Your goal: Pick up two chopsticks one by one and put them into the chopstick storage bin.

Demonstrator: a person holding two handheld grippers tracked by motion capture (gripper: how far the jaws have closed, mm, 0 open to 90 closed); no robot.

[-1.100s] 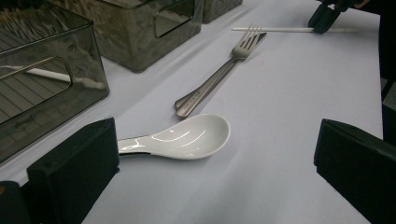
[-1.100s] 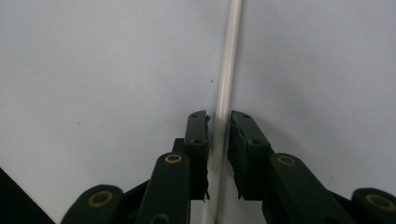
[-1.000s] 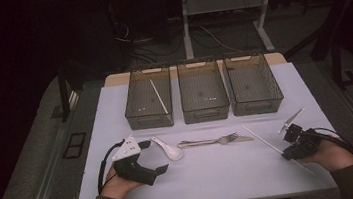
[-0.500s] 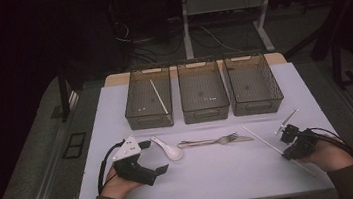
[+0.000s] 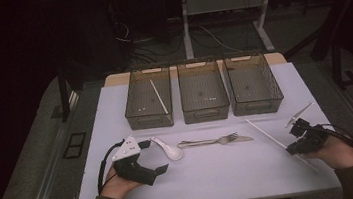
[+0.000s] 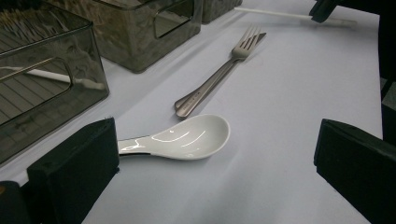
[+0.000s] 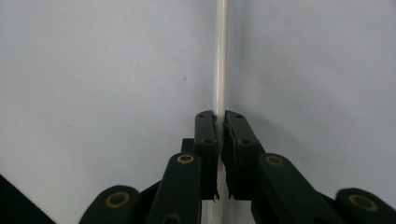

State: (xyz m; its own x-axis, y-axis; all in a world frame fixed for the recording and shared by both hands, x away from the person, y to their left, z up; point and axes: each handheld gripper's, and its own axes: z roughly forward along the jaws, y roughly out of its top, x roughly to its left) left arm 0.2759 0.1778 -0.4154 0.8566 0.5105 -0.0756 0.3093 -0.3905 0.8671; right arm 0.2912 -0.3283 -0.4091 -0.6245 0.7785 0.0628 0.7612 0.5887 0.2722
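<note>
Since the earlier frames the right gripper (image 5: 293, 147) has changed a little: its jaws have just been closing, and they now pinch the white chopstick (image 5: 275, 138) between their pads, as the right gripper view shows, where the chopstick (image 7: 219, 60) runs straight up from between the two black jaws pressed against it. The left gripper (image 5: 156, 156) has stayed where it was.

On the white table (image 5: 224, 179) the held chopstick lies slanted at the right, its far end pointing toward the bins and its near end passing under the right hand (image 5: 334, 154). A second thin white stick (image 5: 301, 113) shows just beyond the right gripper, near the table's right edge; whether it touches anything cannot be told.

The left gripper rests on the table at the near left with its jaws spread wide. Between them, in the left gripper view, lies a white ceramic spoon (image 6: 187, 138), bowl up, its handle reaching behind the left jaw; the pads are clear of it. Just beyond the spoon a metal fork (image 6: 219, 72) lies with a knife under or beside it, tines pointing toward the right gripper.

Three dark see-through bins stand in a row at the far side: the left bin (image 5: 138, 115) holds one white chopstick (image 5: 159, 95); the middle bin (image 5: 206, 113) and right bin (image 5: 258, 105) sit close beside it.
</note>
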